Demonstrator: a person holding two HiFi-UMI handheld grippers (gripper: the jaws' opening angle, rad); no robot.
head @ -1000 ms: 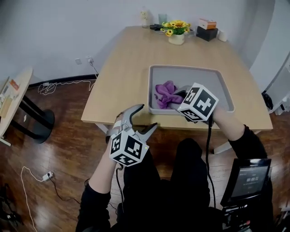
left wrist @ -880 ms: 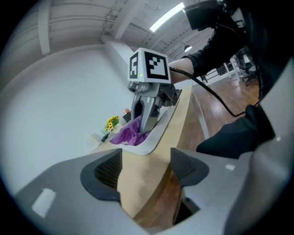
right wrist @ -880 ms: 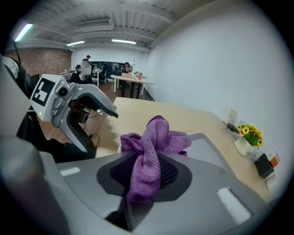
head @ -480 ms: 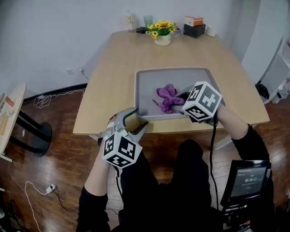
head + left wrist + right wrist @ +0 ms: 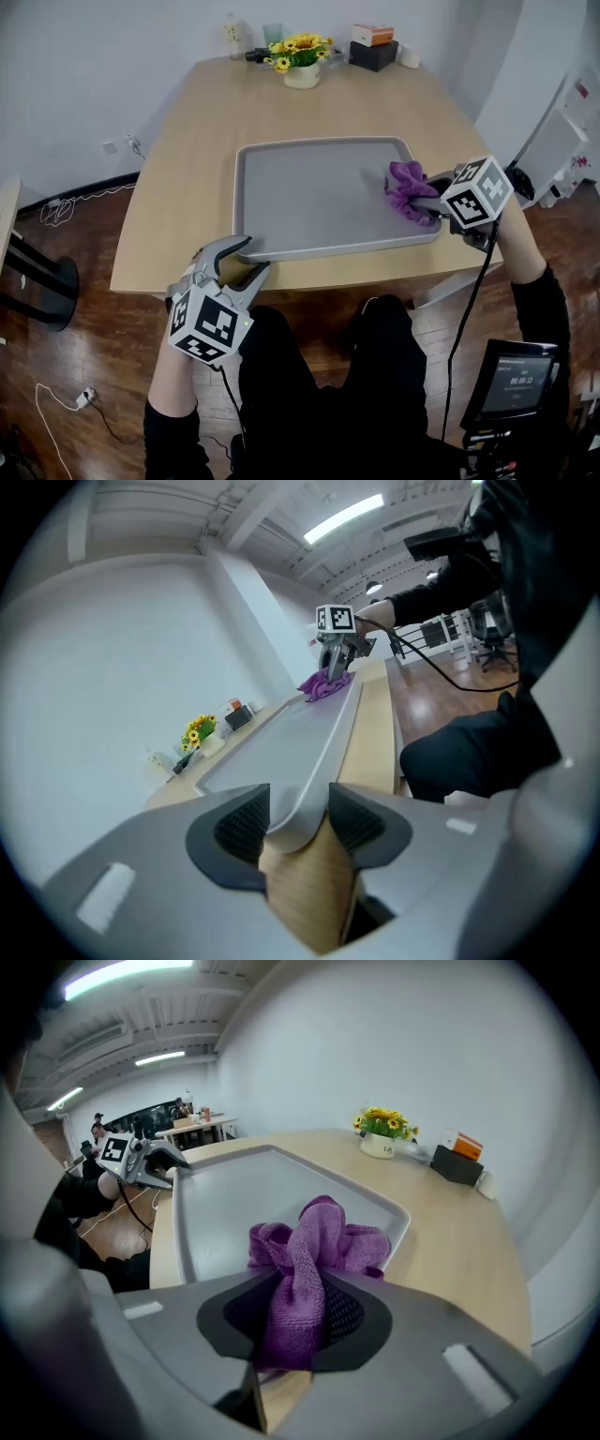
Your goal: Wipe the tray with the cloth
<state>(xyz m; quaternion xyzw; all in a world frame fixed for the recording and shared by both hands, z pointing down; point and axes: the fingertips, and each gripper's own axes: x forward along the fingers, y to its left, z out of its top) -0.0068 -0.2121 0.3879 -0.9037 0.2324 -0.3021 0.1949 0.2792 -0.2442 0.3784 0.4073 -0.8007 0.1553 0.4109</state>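
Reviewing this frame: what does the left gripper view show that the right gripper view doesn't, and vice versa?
Only the left gripper view: the left hand-held gripper, whose jaws have just been closing, gripping the tray by its near corner rim; the right hand-held gripper seen from outside at the far end. Only the right gripper view: that gripper's jaws clamped on the purple cloth; the left hand-held gripper at the tray's far corner. Both: tray, purple cloth, wooden table, yellow flowers.
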